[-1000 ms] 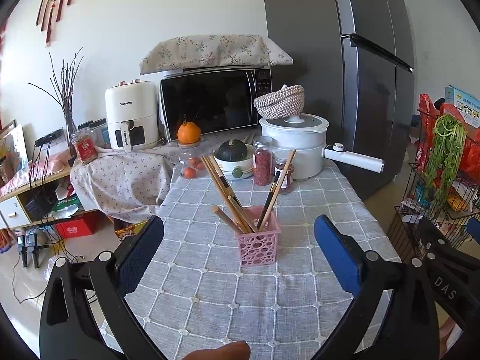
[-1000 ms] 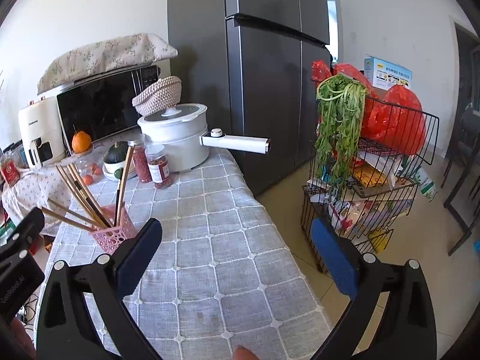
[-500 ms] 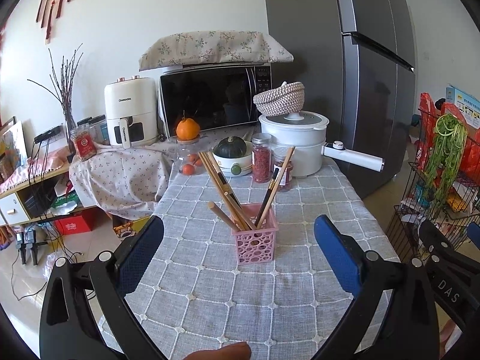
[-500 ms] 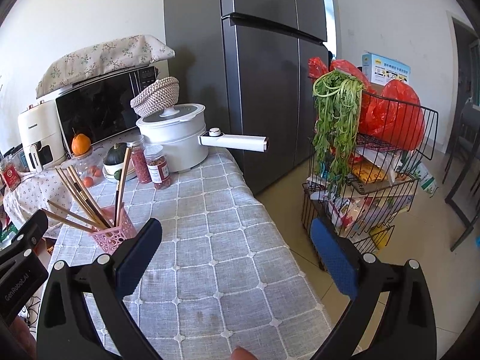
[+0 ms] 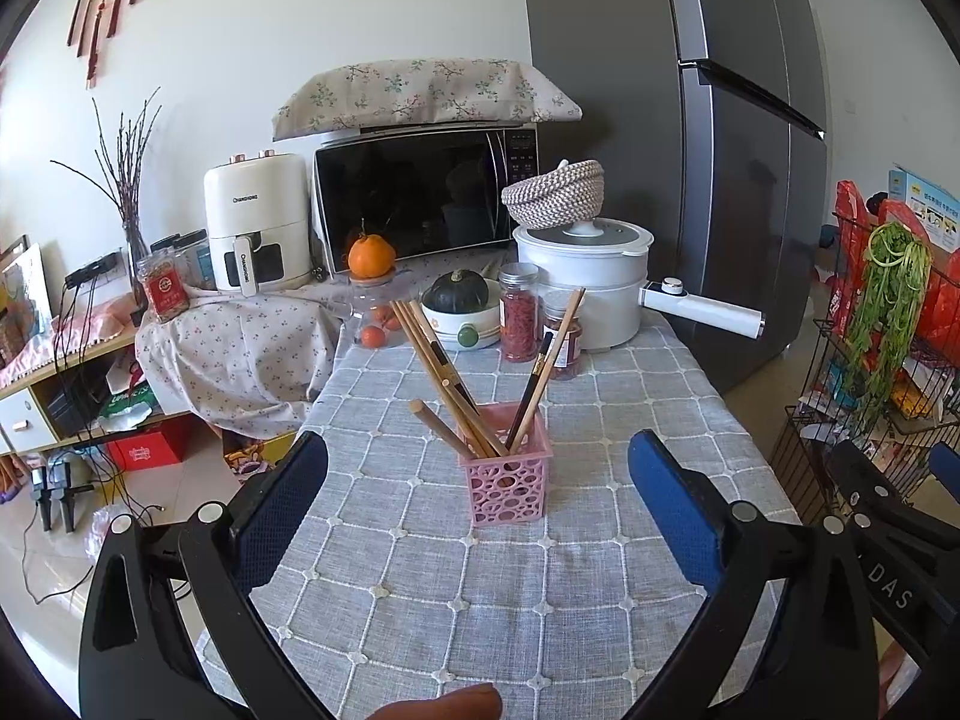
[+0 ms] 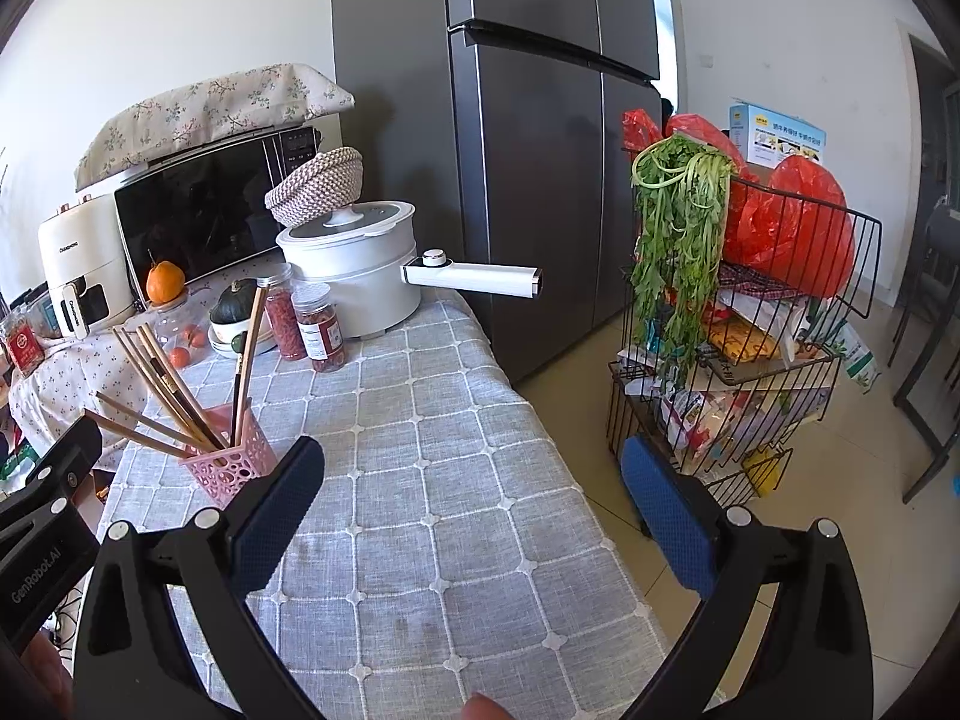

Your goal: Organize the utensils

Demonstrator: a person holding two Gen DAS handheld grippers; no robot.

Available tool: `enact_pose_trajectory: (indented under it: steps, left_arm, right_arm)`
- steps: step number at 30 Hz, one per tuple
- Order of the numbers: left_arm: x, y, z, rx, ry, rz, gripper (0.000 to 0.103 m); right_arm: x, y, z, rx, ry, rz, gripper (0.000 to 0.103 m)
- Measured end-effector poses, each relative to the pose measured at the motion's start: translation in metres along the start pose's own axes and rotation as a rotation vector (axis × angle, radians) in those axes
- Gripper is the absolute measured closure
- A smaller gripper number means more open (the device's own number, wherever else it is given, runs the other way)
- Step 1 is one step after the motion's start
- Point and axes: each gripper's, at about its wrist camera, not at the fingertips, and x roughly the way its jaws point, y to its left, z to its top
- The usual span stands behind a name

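A pink perforated holder stands on the grey checked tablecloth, with several wooden and dark chopsticks leaning out of it. My left gripper hangs open above the table in front of the holder, nothing between its blue pads. In the right wrist view the same holder with its chopsticks sits at the left. My right gripper is open and empty over the table's right side, right of the holder.
At the table's far end stand a white pot with a long handle, two red jars, a bowl with a squash, a microwave and an air fryer. A fridge and wire rack stand right.
Both grippers have drawn back and risen a little, so the holder sits slightly farther off in both views. Both stay open and empty.
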Motion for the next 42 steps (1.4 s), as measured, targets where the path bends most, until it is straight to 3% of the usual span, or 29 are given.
enact_pose_trajectory:
  steps: [42]
  left_arm:
    - [0.0022, -0.001, -0.0103, 0.037, 0.006, -0.003, 0.007]
  right_arm:
    - [0.0062, 0.0005, -0.0025, -0.004, 0.03, 0.011, 0.006]
